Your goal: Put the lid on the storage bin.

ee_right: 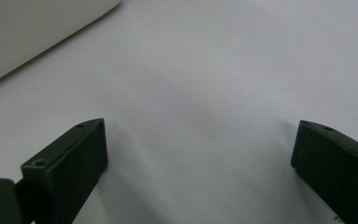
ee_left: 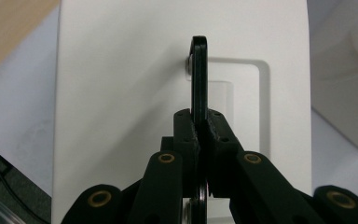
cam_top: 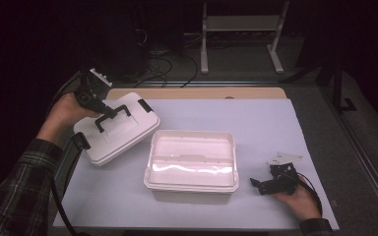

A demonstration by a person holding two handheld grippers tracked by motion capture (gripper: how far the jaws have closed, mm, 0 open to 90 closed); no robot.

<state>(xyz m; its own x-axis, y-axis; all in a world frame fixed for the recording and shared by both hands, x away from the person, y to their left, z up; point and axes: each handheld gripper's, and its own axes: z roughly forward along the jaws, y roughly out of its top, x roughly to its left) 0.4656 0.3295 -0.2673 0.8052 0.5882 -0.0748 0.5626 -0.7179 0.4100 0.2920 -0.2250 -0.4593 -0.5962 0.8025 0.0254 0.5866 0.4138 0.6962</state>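
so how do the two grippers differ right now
The left gripper is shut on the black handle of the white lid, holding it tilted beside the open box. The right gripper is open, holds nothing and rests low over the white table. Both are black and hand-held.

Left gripper (cam_top: 109, 116) raised at far left, jaws clamped on thin black plastic carry handle (ee_left: 198, 79). Right gripper (cam_top: 257, 184) low at right, jaws spread wide, nothing between.
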